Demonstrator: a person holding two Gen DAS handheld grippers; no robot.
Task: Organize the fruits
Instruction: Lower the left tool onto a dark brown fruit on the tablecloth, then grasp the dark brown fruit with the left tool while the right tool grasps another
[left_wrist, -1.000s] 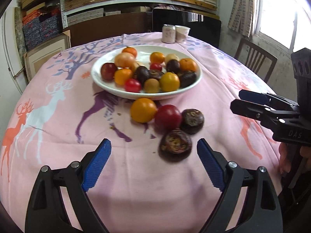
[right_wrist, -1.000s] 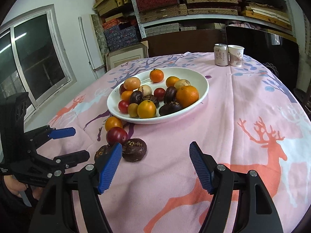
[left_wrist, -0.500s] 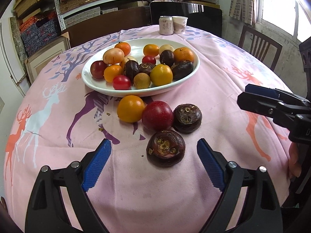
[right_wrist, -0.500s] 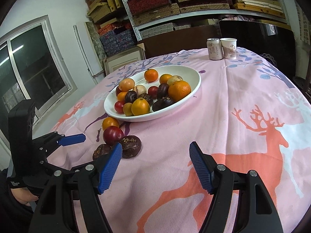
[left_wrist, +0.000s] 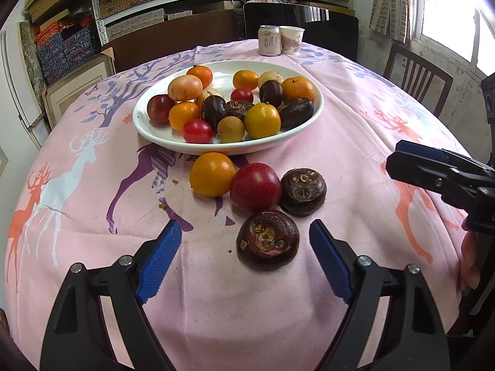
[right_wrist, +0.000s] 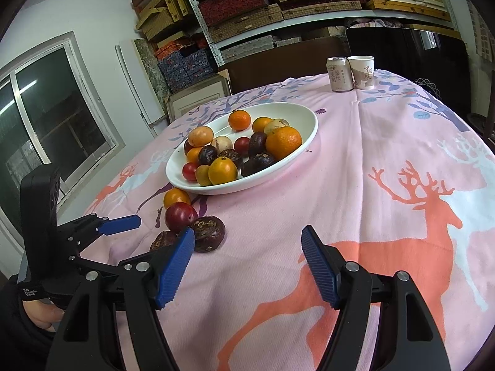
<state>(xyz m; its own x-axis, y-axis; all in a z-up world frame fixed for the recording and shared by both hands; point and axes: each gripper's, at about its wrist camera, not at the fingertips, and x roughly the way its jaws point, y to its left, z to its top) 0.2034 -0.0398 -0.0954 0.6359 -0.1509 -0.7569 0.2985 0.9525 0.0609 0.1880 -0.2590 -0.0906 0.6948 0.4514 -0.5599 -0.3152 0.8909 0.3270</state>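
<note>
A white plate [left_wrist: 303,128] [right_wrist: 304,140] holds several oranges, red fruits and dark brown fruits. On the pink cloth in front of it lie an orange [left_wrist: 212,173], a red plum [left_wrist: 255,186] and two dark brown water chestnuts [left_wrist: 303,191] [left_wrist: 268,240]. My left gripper [left_wrist: 244,258] is open, and the nearer chestnut lies between its blue pads, closer to the right one. My right gripper [right_wrist: 247,266] is open and empty over the cloth, to the right of the loose fruits [right_wrist: 181,216]. It also shows at the right edge of the left wrist view [left_wrist: 439,176].
A drink can [left_wrist: 269,40] and a paper cup [left_wrist: 292,40] stand at the table's far edge. Shelves of boxes fill the back wall. A wooden chair [left_wrist: 414,74] stands at the far right. A window is at the left in the right wrist view.
My left gripper has moved forward and lower towards the loose fruits, so the nearer chestnut now lies between its pads. My right gripper has drifted slightly right. Both stay open.
</note>
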